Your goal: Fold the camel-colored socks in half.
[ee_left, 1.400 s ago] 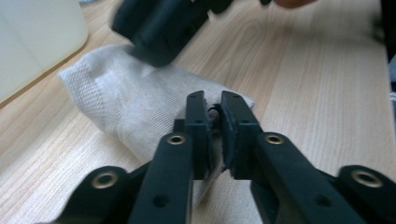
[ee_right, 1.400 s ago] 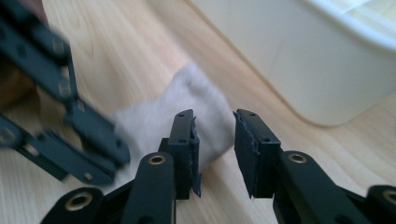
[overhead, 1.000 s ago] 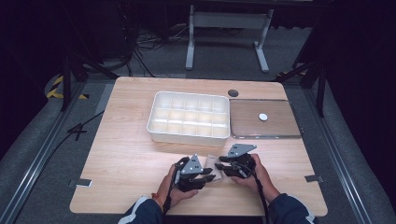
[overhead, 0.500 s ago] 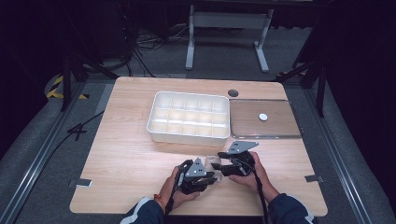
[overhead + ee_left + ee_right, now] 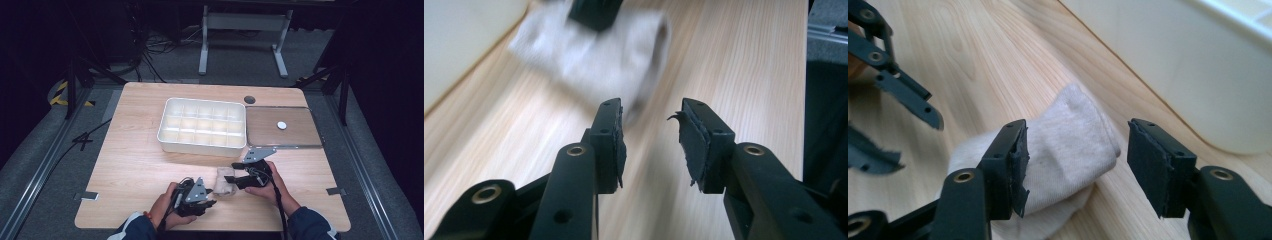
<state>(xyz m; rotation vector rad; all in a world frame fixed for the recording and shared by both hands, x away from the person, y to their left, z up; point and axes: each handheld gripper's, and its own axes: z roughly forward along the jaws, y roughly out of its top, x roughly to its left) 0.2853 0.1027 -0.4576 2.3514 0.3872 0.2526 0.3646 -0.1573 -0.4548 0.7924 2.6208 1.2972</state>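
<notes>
A rolled beige sock point(image 5: 224, 181) lies on the wooden table near its front edge. My right gripper point(image 5: 234, 174) reaches it from the right. In the right gripper view the sock point(image 5: 1068, 145) sits between the jaws of that gripper point(image 5: 1075, 160); they have just been opening, and the right-hand pad stands clear of the cloth. My left gripper point(image 5: 210, 202) is at the sock's lower left, a short way off. Its jaws point(image 5: 651, 135) have just been opening too, with nothing between them, and the sock point(image 5: 594, 50) lies blurred ahead.
A white compartment tray point(image 5: 200, 145) stands just behind the sock, and its wall point(image 5: 1173, 75) is close on the right gripper's far side. A brown board point(image 5: 300, 135) with a small white disc point(image 5: 282, 125) lies at the tray's right. Bare table stretches to the left.
The left gripper has drawn back from the sock toward the front left and its jaws have parted. The right gripper's jaws have widened around the sock, which now lies uncovered.
</notes>
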